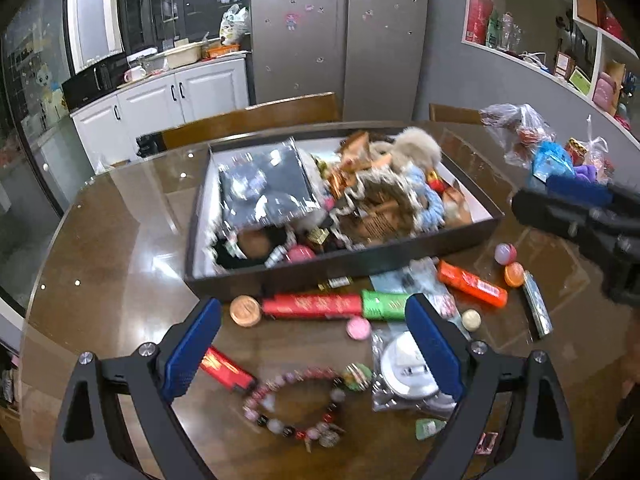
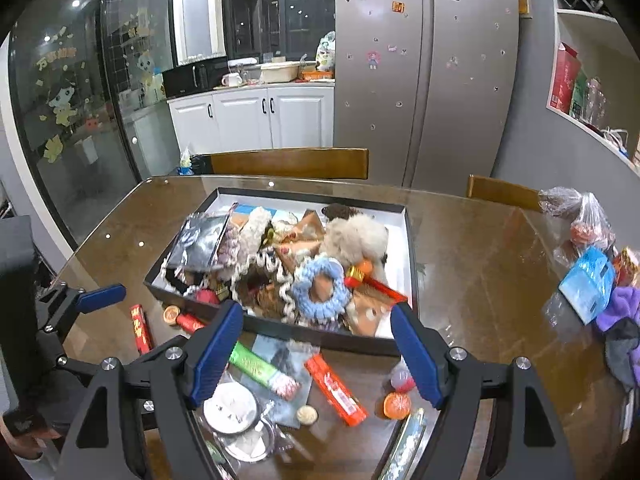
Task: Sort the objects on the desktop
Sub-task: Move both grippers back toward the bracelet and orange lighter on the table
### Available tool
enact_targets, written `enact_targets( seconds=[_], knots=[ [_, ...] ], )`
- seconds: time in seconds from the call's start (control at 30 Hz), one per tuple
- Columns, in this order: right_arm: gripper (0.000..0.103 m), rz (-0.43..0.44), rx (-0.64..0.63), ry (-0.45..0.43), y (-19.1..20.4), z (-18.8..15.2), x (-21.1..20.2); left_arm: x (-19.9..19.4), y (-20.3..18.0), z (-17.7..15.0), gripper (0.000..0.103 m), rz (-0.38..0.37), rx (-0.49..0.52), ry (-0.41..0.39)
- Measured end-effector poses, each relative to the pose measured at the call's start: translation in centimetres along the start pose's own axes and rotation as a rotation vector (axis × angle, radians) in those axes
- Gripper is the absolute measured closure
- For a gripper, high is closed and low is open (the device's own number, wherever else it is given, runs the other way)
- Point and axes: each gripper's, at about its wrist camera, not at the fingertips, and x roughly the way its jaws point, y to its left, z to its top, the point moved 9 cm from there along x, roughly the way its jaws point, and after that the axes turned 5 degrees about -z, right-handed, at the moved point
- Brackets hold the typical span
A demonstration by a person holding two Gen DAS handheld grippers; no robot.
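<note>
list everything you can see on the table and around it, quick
box: 1, black, table centre, heaped full
scrunchie: 1, blue, in box
plush: 1, beige, in box
red tube: 1, front of box
green tube: 1, beside red tube
orange tube: 1, right of green tube
bracelet: 1, pink beads, near edge
bags: several, clear, table right
fridge: 1, silver, behind
left claw: open, empty
right claw: open, empty

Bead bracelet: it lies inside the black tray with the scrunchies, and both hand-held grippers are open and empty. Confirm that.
Wrong on one point. The bead bracelet lies on the table, in front of the black tray, not inside it; the left wrist view shows this. The left hand-held gripper and the right hand-held gripper are indeed open and empty.
</note>
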Motion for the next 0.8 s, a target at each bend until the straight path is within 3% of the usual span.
enact_targets(
  seconds=[0.23,0.8],
  knots=[
    [0.025,0.018,0.042,0.067,-1.8,-4.8,2.5,2.5,-0.7,-2.1,0.009,-0.001,-0.002,0.051],
    [0.025,-0.010,-0.011,0.154,-1.3,-7.7,6.0,7.4,-0.7,-1.9,0.009,-0.003,0.000,0.126]
  ],
)
